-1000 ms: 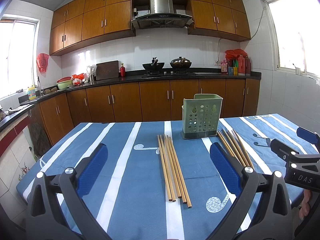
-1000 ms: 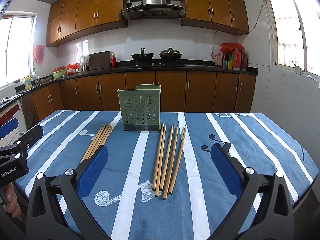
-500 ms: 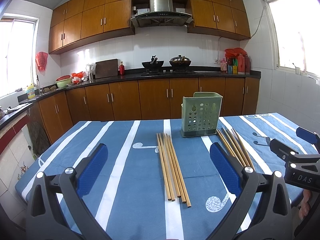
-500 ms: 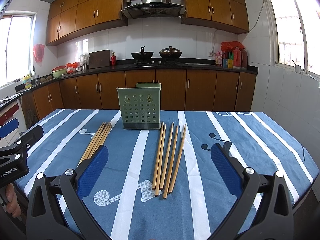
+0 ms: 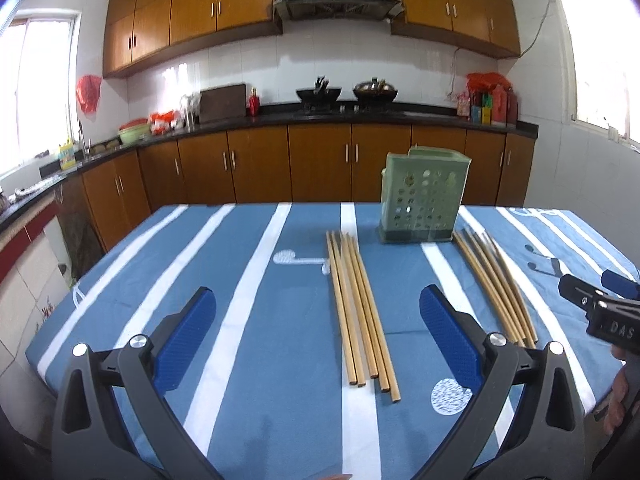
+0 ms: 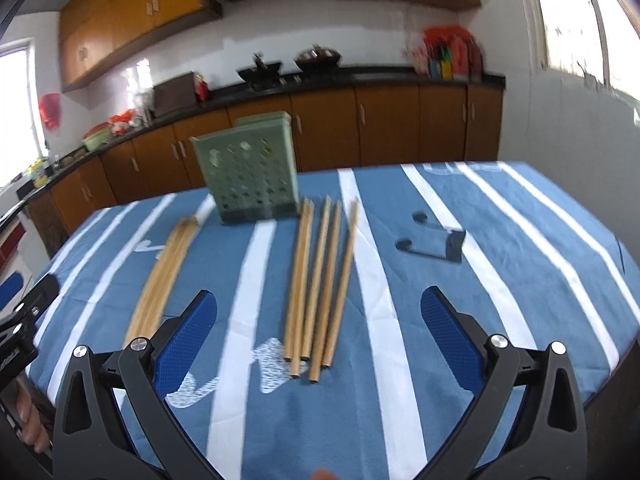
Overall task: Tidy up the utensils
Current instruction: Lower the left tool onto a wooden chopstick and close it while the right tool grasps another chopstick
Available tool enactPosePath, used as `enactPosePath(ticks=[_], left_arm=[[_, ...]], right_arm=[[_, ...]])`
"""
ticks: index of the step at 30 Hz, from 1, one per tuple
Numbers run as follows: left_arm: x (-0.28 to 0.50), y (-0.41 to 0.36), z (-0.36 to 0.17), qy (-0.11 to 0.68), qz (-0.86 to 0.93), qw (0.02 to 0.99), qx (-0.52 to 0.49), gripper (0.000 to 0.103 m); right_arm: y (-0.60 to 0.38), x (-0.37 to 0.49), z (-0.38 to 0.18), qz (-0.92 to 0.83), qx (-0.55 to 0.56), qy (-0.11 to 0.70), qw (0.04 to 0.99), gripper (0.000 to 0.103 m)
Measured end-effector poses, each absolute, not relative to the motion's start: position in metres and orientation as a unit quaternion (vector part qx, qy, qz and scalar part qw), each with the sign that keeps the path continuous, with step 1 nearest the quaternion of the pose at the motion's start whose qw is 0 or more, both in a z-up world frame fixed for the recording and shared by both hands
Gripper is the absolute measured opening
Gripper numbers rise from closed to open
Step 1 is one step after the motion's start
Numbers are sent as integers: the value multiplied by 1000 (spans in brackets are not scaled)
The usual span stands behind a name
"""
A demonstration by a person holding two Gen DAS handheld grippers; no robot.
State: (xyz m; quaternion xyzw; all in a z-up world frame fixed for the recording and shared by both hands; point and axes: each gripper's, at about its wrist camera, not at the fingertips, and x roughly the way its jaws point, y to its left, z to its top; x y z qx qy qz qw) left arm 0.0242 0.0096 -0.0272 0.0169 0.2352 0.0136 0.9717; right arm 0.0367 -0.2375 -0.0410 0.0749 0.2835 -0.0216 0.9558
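Note:
A green perforated utensil holder [image 5: 424,200] [image 6: 252,176] stands upright at the far middle of the table. Two groups of wooden chopsticks lie flat in front of it. My left gripper [image 5: 318,336] hangs open above the near ends of the left group of chopsticks [image 5: 360,308], touching nothing. My right gripper [image 6: 318,338] is wide, its jaws closing slightly, above the near ends of the right group of chopsticks [image 6: 320,280]; the pads press on nothing. Each view shows the other group [image 5: 496,284] [image 6: 168,276] and the other gripper [image 5: 592,286] [image 6: 26,290] at its edge.
The table wears a blue cloth with white stripes [image 5: 240,320] [image 6: 500,260]. Its near and side edges drop off close to both grippers. Kitchen cabinets [image 5: 320,164] and a dark counter run behind it, and a white tiled wall [image 6: 560,120] stands to the right. A hand [image 6: 28,420] holds the left gripper.
Both grippers have tipped downward and come lower over the chopsticks. The right view has rolled, so the table looks tilted, and it is blurred. No chopstick has moved.

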Motion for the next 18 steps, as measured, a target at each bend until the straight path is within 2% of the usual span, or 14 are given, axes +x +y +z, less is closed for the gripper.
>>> enactPosePath(ticks=[1, 3, 4, 6, 9, 14, 18], left_arm=[[25, 11, -30, 243, 13, 970, 13, 99], [33, 16, -34, 259, 8, 966, 5, 99], [36, 19, -37, 268, 5, 963, -1, 99], [41, 23, -41, 282, 1, 959, -10, 99], [48, 29, -48, 301, 0, 954, -20, 99], [66, 32, -56, 321, -1, 947, -22, 96], [81, 32, -63, 344, -10, 938, -23, 82]], right_arm=[[-239, 42, -44, -28, 75, 292, 953, 90], [-243, 55, -53, -38, 78, 325, 942, 67], [-245, 63, -58, -40, 84, 342, 935, 63], [-251, 76, -69, -40, 99, 367, 924, 48], [-256, 90, -81, -45, 111, 392, 912, 34], [-259, 109, -95, -40, 130, 423, 896, 29], [-260, 116, -97, -37, 128, 428, 894, 29]])
